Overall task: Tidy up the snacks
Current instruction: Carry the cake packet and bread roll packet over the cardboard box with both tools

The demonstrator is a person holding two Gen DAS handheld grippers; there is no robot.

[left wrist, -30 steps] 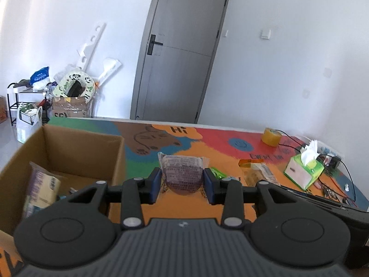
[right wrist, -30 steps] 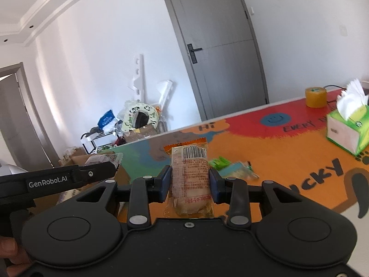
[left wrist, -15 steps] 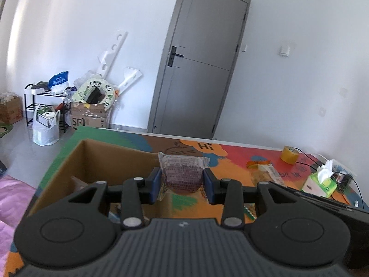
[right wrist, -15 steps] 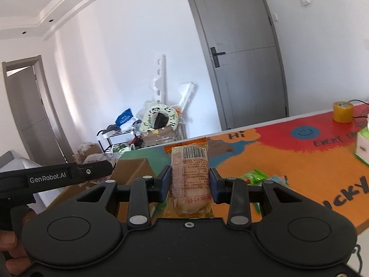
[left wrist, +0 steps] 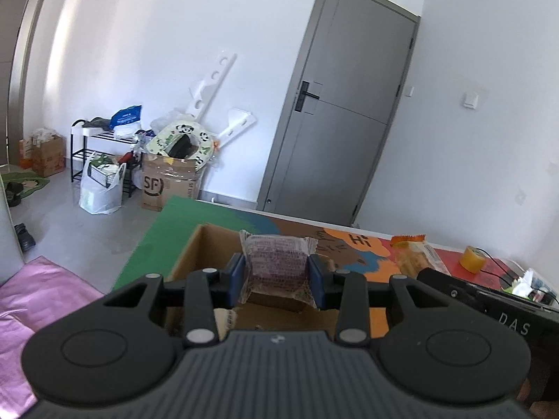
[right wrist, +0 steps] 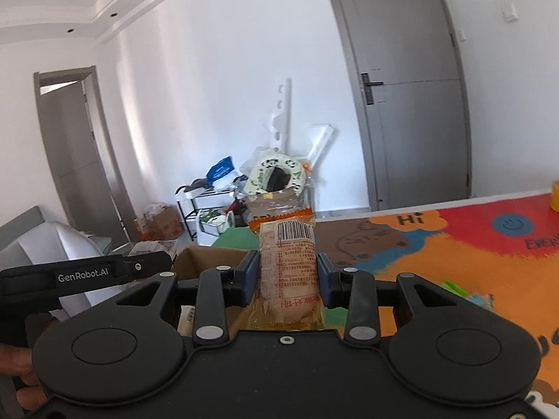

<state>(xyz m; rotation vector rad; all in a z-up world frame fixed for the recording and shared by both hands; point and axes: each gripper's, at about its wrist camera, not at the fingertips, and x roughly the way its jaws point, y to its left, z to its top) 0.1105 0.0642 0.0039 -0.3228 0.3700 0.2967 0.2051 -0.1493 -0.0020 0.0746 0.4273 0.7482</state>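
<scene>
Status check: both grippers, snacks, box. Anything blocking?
Left gripper shut on purple snack, over the box. Right gripper shut on orange snack, beside the box. Nothing seen blocking.

Glossy wrappers, matt cardboard

Crinkled glossy plastic wraps the purple snack [left wrist: 276, 265] and orange snack [right wrist: 288, 272]; the cardboard box [left wrist: 195, 251] at 12 o'clock looks matt.
</scene>
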